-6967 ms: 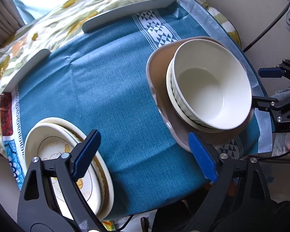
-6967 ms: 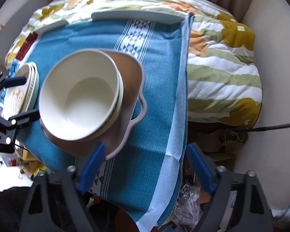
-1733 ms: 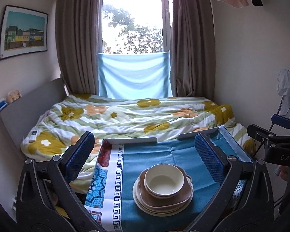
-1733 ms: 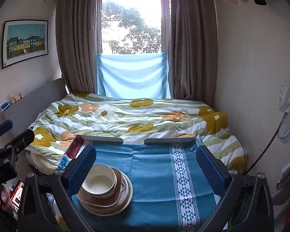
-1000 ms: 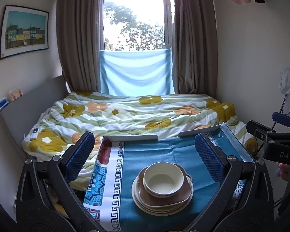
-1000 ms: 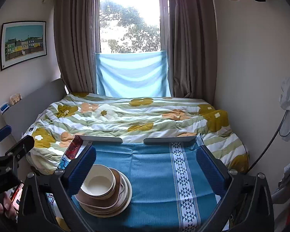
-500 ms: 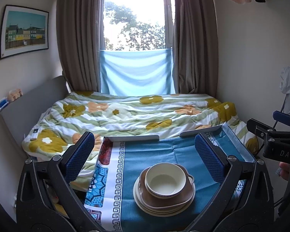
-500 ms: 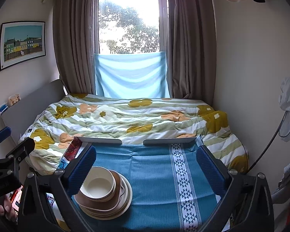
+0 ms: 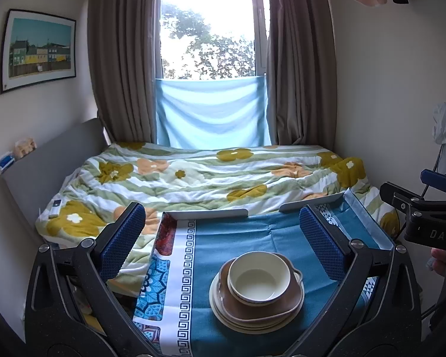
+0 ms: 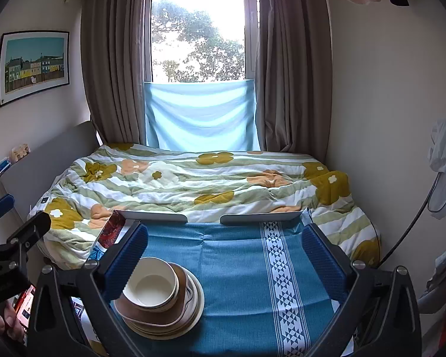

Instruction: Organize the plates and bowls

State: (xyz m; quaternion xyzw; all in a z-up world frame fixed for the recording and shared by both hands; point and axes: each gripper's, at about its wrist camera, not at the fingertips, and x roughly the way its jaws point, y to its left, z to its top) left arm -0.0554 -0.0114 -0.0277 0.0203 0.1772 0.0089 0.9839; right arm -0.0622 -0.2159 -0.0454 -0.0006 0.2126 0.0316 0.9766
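Left wrist view shows the left tool [image 9: 223, 247] spread wide with nothing between its blue pads, held back and above the tabletop [image 9: 246, 232]; the right tool [image 10: 224, 255] is likewise wide apart and empty, and each appears at the edge of the other's view. Between the left tool's fingers, near the front edge of the blue cloth [image 9: 282, 238], sits a single stack: a cream bowl [image 9: 258, 279] nested in a brown handled dish [image 9: 285, 306], which rests on several cream plates [image 9: 223, 315]. In the right wrist view the same stack [image 10: 160, 303] lies at the left, just beside the left finger. No other crockery shows on the cloth. Judging by this, the gathering looks finished and nothing obvious remains. Beyond the tabletop are a bed [image 9: 211, 175] with a floral quilt and a curtained window [image 9: 208, 29].
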